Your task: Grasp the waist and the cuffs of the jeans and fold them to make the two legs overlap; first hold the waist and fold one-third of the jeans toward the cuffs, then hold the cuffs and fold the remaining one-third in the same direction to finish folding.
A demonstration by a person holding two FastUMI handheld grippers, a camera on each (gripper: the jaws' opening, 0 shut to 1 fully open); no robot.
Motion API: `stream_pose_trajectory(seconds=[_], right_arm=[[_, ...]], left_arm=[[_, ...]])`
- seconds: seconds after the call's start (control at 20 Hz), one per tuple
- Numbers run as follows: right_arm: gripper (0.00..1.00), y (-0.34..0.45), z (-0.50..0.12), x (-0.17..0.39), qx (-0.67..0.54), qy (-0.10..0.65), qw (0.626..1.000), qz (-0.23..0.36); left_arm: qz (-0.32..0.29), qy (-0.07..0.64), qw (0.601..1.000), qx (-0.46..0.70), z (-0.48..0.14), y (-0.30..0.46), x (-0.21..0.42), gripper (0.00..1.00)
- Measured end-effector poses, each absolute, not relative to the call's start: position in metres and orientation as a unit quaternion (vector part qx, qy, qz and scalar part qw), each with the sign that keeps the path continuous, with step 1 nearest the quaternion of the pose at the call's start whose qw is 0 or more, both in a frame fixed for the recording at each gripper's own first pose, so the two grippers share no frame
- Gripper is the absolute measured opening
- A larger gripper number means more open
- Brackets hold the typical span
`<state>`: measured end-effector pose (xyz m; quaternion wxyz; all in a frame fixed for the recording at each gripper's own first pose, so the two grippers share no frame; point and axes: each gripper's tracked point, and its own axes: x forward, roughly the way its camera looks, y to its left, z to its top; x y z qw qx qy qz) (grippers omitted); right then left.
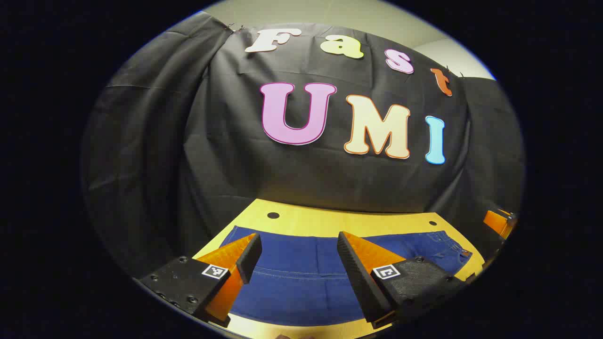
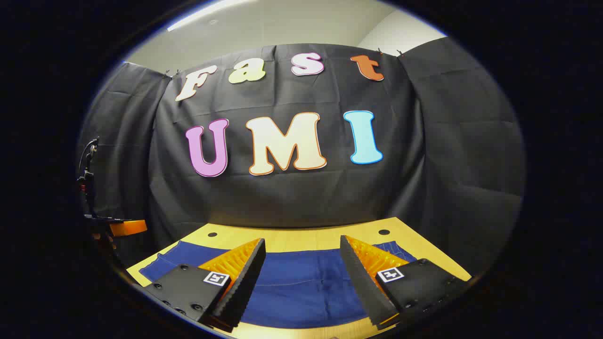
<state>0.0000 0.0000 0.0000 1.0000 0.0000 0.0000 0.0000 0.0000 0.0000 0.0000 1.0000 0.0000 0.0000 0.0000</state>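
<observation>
Denim, dark blue: the jeans [image 1: 301,278] lie flat on the yellow counter [image 1: 306,221], long axis running left to right, waist at the right end in the left gripper view; their near edge is cut off behind the fingers; left gripper [image 1: 299,252] and right gripper [image 2: 303,256] hover above, fingers spread wide, holding nothing.
</observation>
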Motion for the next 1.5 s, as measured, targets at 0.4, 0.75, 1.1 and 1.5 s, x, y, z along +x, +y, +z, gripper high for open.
stream_pose_trajectory(seconds=[0.4, 0.75, 1.1, 1.5], right_arm=[[0.98, 0.01, -0.006, -0.008, -0.014, 0.012, 1.0, 0.003], [0.98, 0.019, -0.023, -0.012, -0.031, 0.042, 0.998, 0.021], [0.95, 0.031, -0.044, -0.017, -0.041, 0.081, 0.995, 0.046], [0.98, 0.027, -0.098, -0.039, -0.071, 0.148, 0.985, 0.052]], left_arm=[[0.007, 0.012, 1.0, 0.004, -0.009, 0.019, -0.003, 0.96], [0.009, 0.03, 0.999, 0.041, -0.029, 0.04, -0.006, 0.95], [-0.053, 0.101, 0.983, 0.145, -0.075, 0.063, -0.018, 0.94], [-0.163, 0.256, 0.914, 0.268, -0.148, 0.107, -0.048, 0.96]])
